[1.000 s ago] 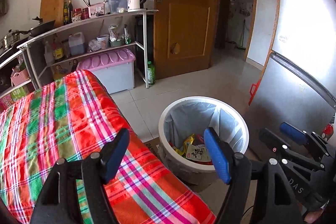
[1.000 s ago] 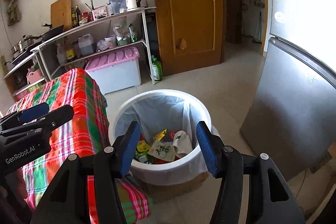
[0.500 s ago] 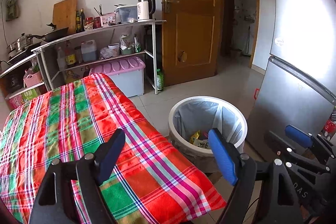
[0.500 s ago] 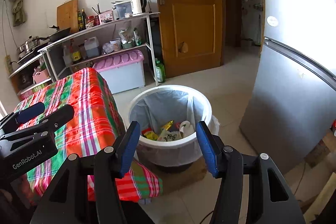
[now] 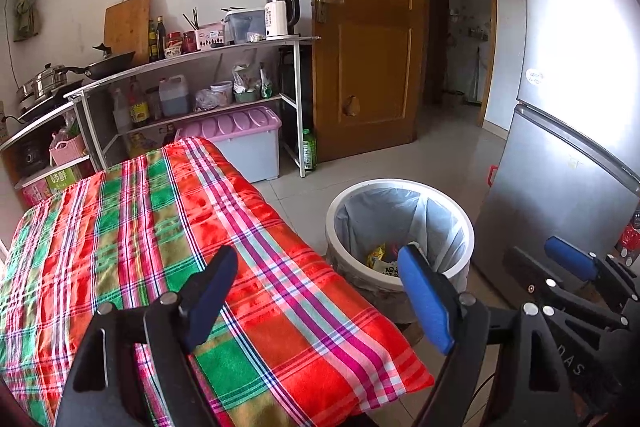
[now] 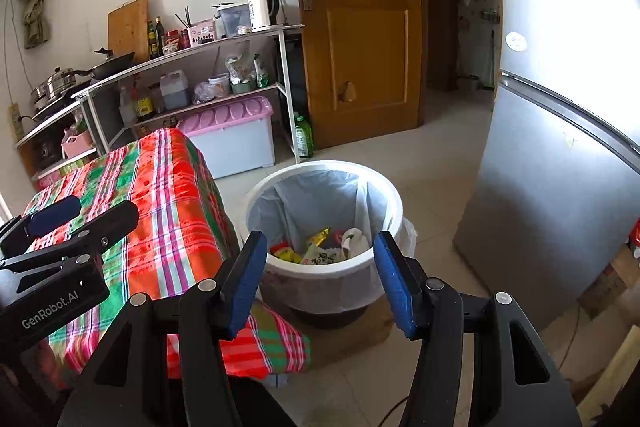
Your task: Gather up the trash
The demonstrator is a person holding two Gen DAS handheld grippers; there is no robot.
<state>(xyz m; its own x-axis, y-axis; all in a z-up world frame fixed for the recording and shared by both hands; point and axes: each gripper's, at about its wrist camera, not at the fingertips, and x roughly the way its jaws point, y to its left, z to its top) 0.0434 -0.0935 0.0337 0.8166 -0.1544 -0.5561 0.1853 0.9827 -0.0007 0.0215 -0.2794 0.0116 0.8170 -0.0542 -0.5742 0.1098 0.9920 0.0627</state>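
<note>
Both grippers held up and back from the work, neither gripping anything. Left gripper (image 5: 320,291) spread wide, blue pads well apart, poised above the near end of the checked tablecloth (image 5: 168,227) with nothing between the jaws. Right gripper (image 6: 320,279) likewise wide open and empty, framing the white bin (image 6: 394,195) on the floor just beside the table's end.

Trash (image 6: 320,247) lying in the bottom of the lined bin: yellow and green wrappers, something white, a bit of red. No loose scrap visible on the cloth in either view, so probably near the end of the job, or between pieces.

For the step in hand, best handled as a search: sweep the cameras slowly over the cloth and the floor round the bin before reaching for anything. If a piece turns up, approach from above with jaws kept this wide, close only once the scrap sits fully between the pads, and avoid pinching the cloth with it. Over the bin, release well inside the rim, clear of the loose liner (image 6: 308,199), so nothing catches on the edge.
</note>
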